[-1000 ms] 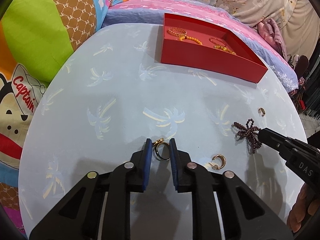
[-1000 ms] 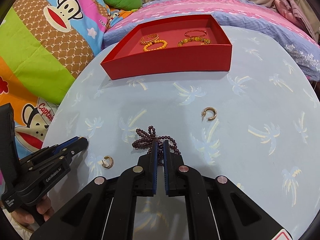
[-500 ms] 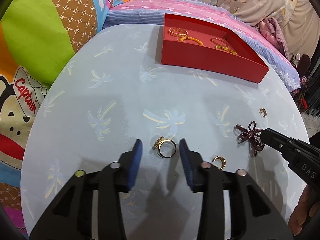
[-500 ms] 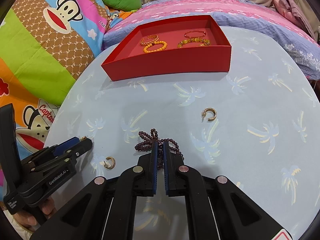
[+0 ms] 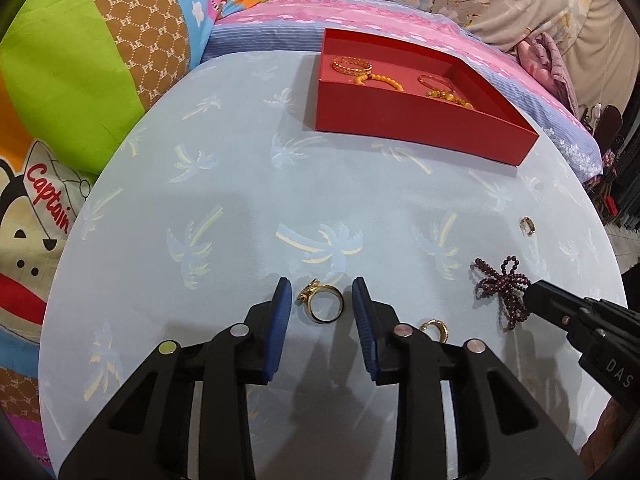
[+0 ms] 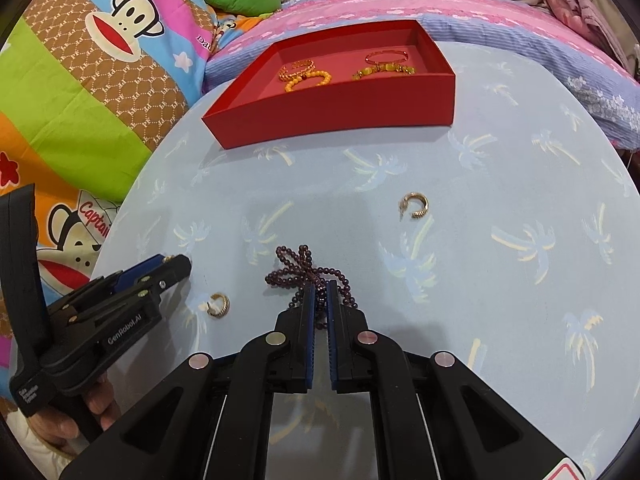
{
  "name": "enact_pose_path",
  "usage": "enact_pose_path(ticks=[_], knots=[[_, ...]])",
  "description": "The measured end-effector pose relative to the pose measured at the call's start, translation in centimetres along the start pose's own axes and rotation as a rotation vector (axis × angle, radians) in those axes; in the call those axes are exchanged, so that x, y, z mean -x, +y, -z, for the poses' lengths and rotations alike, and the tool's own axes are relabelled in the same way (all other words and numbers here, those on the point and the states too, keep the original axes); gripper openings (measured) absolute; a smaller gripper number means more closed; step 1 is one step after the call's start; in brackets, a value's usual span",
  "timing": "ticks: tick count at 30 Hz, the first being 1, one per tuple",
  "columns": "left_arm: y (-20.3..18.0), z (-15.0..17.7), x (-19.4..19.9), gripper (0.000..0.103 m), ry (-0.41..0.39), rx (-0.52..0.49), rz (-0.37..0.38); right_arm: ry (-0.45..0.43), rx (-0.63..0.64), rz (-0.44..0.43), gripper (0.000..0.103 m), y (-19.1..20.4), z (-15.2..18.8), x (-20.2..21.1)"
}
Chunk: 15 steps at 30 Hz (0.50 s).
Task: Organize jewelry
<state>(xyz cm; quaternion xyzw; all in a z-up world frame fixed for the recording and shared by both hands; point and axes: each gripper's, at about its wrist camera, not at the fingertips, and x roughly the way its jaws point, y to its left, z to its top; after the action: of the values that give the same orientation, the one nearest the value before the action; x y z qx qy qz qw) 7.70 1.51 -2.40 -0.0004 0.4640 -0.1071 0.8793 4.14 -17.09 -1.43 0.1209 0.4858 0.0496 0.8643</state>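
Meanwhile the left claw (image 5: pixel 320 307) is closing around the untouched gold ring (image 5: pixel 323 303), while the right claw (image 6: pixel 320 294) clamps the purple bead bracelet (image 6: pixel 306 276).

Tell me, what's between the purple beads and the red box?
Only bare palm-print tablecloth lies between the purple beads and the red box, seen from the right wrist.

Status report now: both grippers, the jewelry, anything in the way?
Left gripper closing around gold ring, pads not touching. Right gripper shut on purple bead strand. Way to red tray clear.
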Motion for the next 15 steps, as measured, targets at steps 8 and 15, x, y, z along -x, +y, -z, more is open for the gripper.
enact_pose_path(ticks=[8, 15], knots=[[-1.0, -0.2, -0.2, 0.021, 0.005, -0.036, 0.036, 0.012, -0.010, 0.007, 0.005, -0.4, 1.0, 0.6], [0.4, 0.1, 0.4, 0.021, 0.021, 0.022, 0.026, 0.017, 0.000, 0.015, 0.005, -0.2, 1.7, 0.7]])
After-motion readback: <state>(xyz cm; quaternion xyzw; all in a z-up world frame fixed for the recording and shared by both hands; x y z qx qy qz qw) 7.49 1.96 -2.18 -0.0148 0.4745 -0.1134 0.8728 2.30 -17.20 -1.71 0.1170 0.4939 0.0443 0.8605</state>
